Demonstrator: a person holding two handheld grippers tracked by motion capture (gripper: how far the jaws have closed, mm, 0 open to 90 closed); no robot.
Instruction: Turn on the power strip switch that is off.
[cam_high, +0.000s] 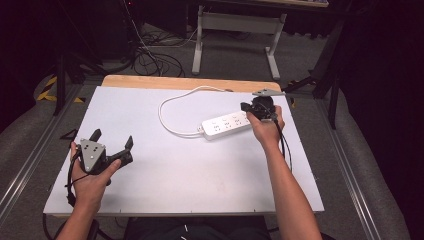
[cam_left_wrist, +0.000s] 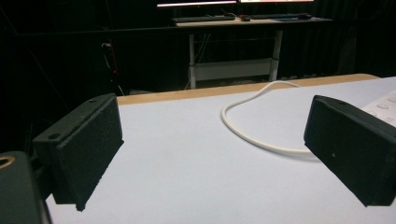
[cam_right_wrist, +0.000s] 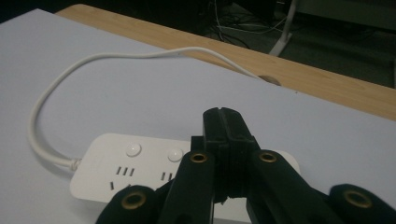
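White table top (cam_high: 165, 165), wooden strip (cam_high: 190, 82) along its far edge. Landmark: the white oblong plastic power strip (cam_high: 226, 125), lying flat on the right half of the table top, long axis slightly askew, sockets and round buttons facing up.

Power strip's white round cord (cam_high: 172, 107) leaves its left end, loops away leftward and toward the far edge, then curves back to the right across the table top and reaches the wooden strip beyond the power strip.

Right black two-jaw gripper (cam_high: 248, 108), held in the person's right hand (cam_high: 266, 129), sits at the right end of the power strip, above its far-right portion. Grey three-cornered plate (cam_high: 268, 93) on top. In the right gripper view the jaws are pressed together, pads meeting with nothing between them; the power strip (cam_right_wrist: 126, 170) lies under and just past the tips. Whether the tips touch its casing cannot be told.

Left black two-jaw gripper (cam_high: 113, 139), held in the person's left hand (cam_high: 90, 180), is well apart from the power strip, off to its left and nearer the person, at the left part of the table top. Jaws spread wide, nothing held. In the left gripper view a corner of the power strip (cam_left_wrist: 383, 108) peeks past the right-hand jaw, and the cord (cam_left_wrist: 254, 135) loops across the table top between the jaws.

Floor beyond the wooden strip: legs of another white desk (cam_high: 235, 35), dark cables (cam_high: 150, 55).
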